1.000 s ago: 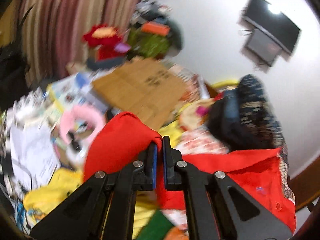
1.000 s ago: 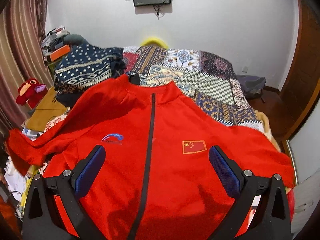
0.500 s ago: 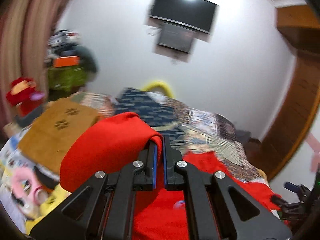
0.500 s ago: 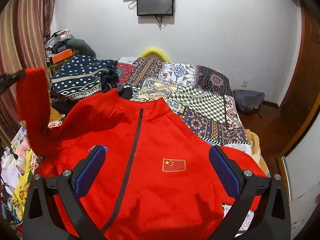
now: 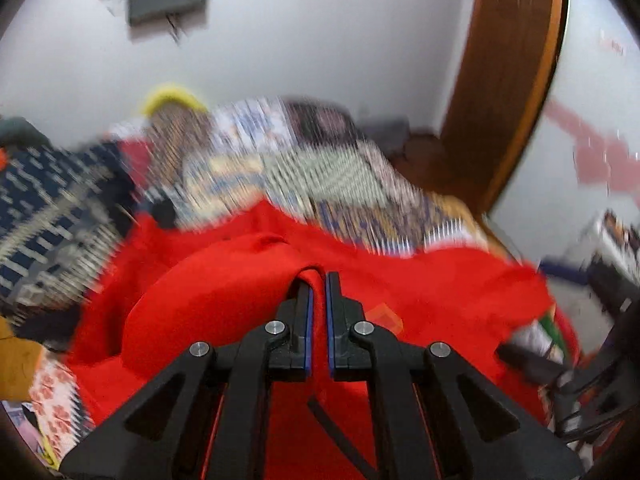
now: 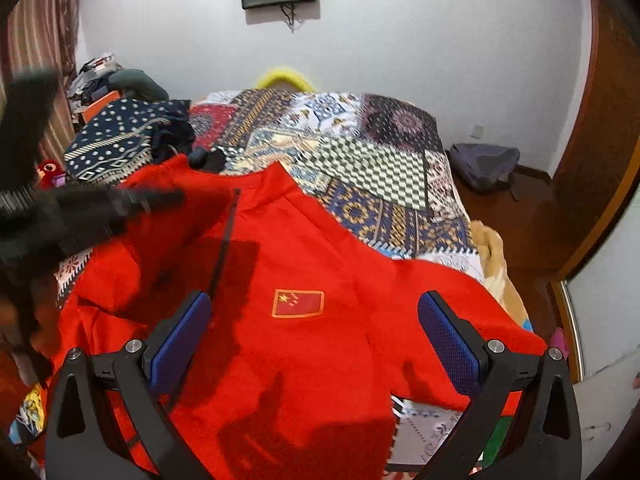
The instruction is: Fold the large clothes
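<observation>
The left gripper (image 5: pixel 317 280) is pinched tight on a fold of sleeve from the red jacket (image 6: pixel 304 344), which lies front-up across the patchwork bedspread (image 6: pixel 376 168) with its zip (image 6: pixel 224 240) facing the ceiling. That thin pinch looks likely to slip, so the sleeve could drop crooked or bunch over the chest. Further right, the right gripper (image 6: pixel 314 336) hangs above the flag patch (image 6: pixel 298 303) with its jaws spread wide and holding nothing, so the unpinned body may drag along with the sleeve.
</observation>
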The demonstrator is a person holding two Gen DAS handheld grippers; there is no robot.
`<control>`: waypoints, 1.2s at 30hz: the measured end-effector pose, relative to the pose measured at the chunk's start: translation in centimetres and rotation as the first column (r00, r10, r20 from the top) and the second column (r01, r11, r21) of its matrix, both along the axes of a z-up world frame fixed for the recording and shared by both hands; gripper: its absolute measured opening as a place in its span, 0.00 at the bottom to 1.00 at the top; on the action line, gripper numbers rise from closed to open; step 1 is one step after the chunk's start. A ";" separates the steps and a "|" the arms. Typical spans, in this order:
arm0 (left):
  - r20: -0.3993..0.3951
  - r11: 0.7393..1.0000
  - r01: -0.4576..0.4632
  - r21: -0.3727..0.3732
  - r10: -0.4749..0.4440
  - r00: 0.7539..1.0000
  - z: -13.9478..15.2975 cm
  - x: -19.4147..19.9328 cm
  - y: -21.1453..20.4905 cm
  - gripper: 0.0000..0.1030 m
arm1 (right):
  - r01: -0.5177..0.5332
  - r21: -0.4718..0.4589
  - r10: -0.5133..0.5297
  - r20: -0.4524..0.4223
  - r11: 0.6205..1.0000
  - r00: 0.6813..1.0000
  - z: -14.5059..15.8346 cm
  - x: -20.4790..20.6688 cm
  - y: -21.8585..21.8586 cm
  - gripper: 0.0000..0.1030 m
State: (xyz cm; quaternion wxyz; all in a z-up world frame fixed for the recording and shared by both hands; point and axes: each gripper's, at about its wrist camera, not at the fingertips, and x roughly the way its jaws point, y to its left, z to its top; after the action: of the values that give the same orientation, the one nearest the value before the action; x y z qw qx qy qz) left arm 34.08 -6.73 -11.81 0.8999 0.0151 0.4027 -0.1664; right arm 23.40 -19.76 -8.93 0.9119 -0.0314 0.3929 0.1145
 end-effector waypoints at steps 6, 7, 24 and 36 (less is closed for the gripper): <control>-0.245 0.998 0.058 0.009 -0.054 0.968 -6.7 1.1 -1.5 0.11 | 0.003 0.011 -0.002 -0.074 1.000 0.997 -1.7 0.9 -0.9 1.00; -0.264 0.998 0.064 0.018 -0.057 0.963 -7.2 0.7 -1.6 0.14 | 0.001 0.009 0.000 -0.086 1.000 0.996 -1.9 1.0 -0.9 1.00; 0.001 0.989 -0.137 0.056 0.137 0.991 1.5 -4.5 11.0 0.87 | -0.138 -0.099 0.130 -0.083 0.986 0.988 -1.6 1.5 4.6 1.00; -0.076 0.926 -0.277 0.256 0.305 0.949 -5.5 -8.3 20.3 0.89 | -0.391 -0.303 0.356 -0.164 0.869 0.920 -4.4 3.6 15.3 0.98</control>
State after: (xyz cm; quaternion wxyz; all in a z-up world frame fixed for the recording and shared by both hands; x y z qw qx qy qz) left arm 25.73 13.62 -17.29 0.8814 0.0549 0.4687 0.0187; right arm 26.98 -4.49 -13.32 0.8327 -0.2530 0.4392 0.2228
